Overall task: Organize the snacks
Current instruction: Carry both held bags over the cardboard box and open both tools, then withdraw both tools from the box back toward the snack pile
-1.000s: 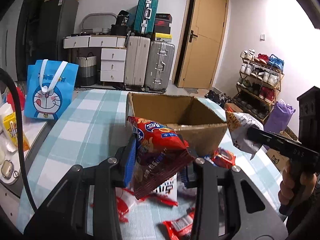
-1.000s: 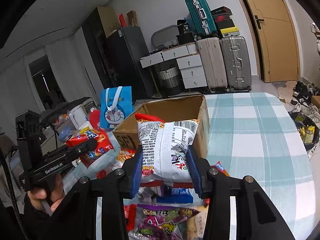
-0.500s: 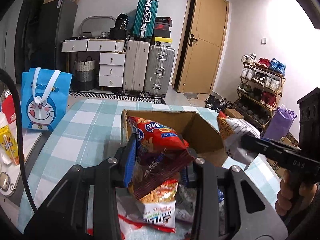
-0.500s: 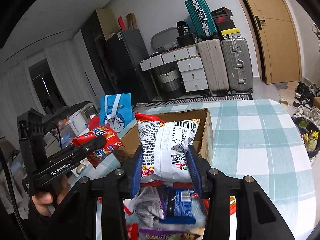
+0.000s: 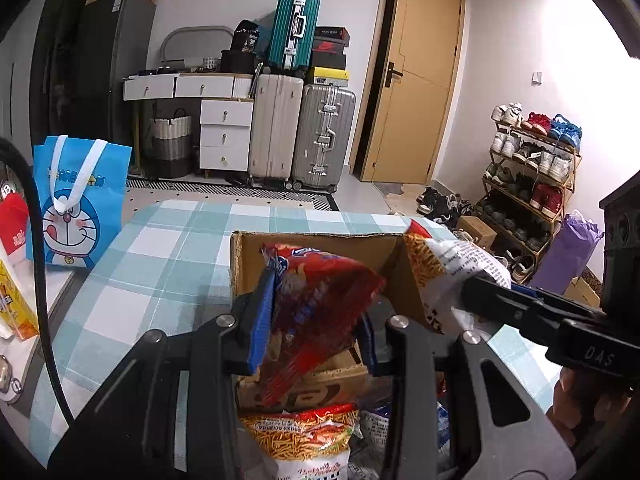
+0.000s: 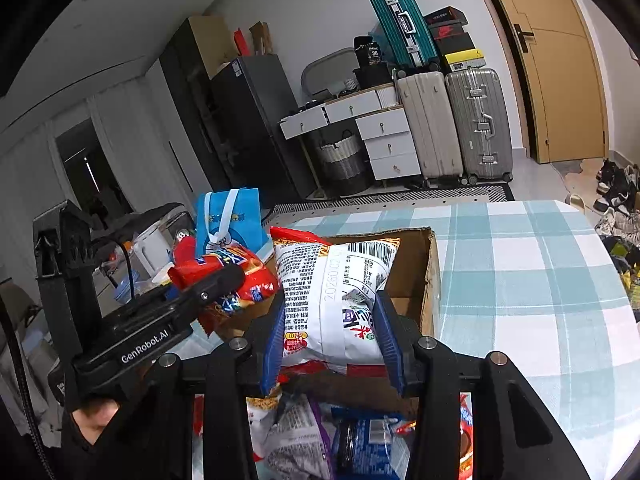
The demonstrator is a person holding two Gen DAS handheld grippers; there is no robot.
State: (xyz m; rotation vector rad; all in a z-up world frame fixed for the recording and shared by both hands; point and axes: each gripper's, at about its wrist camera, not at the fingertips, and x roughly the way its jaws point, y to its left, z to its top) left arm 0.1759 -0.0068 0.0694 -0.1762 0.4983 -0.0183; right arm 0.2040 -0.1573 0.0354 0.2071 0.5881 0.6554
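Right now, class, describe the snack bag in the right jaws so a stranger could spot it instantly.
Find the open cardboard box on the blue checked tablecloth. Just before it, the right gripper pinches a puffy bag. Unlike the red bag beside it, it is white, showing a barcode and printed text.

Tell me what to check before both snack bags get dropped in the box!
1. Left gripper jaws clamped on the crinkly red snack bag: ok.
2. Right gripper jaws clamped on the white printed snack bag: ok.
3. Open brown cardboard box right in front of both bags: ok.
4. Room left inside the box: cannot tell, its floor is hidden behind the bags.
5. Bags fully above the opening: cannot tell.
6. Loose snack packets on the checked table below, clear of the jaws: ok.
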